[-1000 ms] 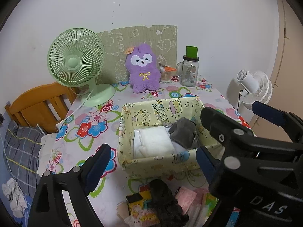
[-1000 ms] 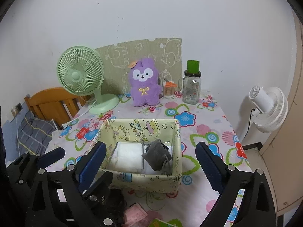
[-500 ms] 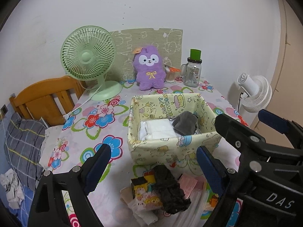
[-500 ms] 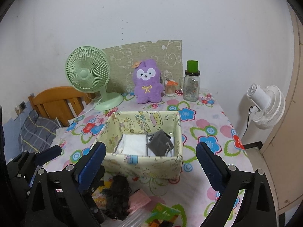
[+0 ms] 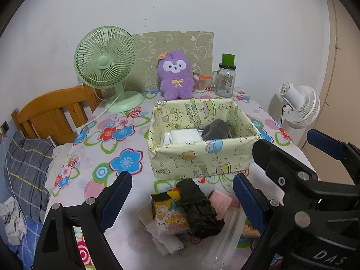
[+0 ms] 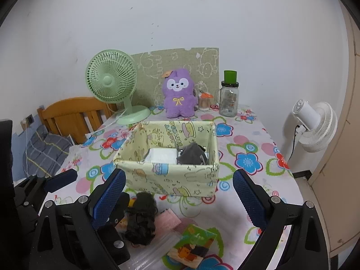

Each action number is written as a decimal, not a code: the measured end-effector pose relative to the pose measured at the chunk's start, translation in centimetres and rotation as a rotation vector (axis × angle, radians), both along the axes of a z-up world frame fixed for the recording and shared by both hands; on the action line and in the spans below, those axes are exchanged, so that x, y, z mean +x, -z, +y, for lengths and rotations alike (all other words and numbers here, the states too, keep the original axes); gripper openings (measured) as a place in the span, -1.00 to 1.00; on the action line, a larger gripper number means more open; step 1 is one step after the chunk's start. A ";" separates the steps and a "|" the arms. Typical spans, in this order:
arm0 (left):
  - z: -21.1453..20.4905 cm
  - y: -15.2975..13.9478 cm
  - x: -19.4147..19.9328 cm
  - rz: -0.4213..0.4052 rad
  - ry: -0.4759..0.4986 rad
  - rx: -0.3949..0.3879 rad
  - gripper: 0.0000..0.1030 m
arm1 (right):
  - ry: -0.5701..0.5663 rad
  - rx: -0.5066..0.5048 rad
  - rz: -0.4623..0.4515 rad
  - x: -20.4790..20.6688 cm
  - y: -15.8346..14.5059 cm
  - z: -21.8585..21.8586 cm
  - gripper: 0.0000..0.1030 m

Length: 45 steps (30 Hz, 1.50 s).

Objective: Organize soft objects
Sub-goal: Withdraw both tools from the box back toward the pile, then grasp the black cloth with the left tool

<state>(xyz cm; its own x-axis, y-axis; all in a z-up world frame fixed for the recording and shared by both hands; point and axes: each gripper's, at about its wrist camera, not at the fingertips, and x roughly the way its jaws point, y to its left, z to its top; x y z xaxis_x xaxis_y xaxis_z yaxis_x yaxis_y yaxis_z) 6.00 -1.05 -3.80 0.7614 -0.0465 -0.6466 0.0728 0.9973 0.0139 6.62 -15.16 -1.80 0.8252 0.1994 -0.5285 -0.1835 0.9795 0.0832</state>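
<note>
Rumpled black cloth (image 5: 199,209) lies before the yellow fabric box (image 5: 198,155)

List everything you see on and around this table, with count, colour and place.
storage box: one, pale yellow print, table centre
white folded item: one, in box, left
grey cloth: one, in box, right
black cloth: one, in front of box
pink cloth: one, beside black cloth
plush toy: one, purple, table back
desk fan: one, green, back left
glass jar: one, green lid, back right
white fan: one, right of table
left gripper: open
right gripper: open
</note>
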 end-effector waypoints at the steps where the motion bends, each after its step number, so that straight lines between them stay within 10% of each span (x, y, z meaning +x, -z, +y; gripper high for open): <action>1: -0.1 0.3 -0.2 -0.002 0.003 0.001 0.80 | -0.002 0.001 -0.001 -0.2 0.2 0.0 0.90; 25: -1.7 6.4 0.8 0.080 0.024 0.020 0.45 | 0.033 -0.037 0.088 -0.1 6.6 -0.9 0.90; 45: -2.0 9.2 1.5 0.105 0.013 0.003 -0.29 | 0.061 0.007 0.195 1.3 10.2 -2.1 0.90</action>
<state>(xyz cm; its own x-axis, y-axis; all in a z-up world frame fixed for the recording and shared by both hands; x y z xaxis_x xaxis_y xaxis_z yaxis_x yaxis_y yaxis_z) 7.50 -3.04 -13.05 0.6887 -0.0536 -0.7230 0.0870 0.9962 0.0090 7.87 -17.23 -12.04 0.7181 0.1564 -0.6781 -0.1036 0.9876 0.1181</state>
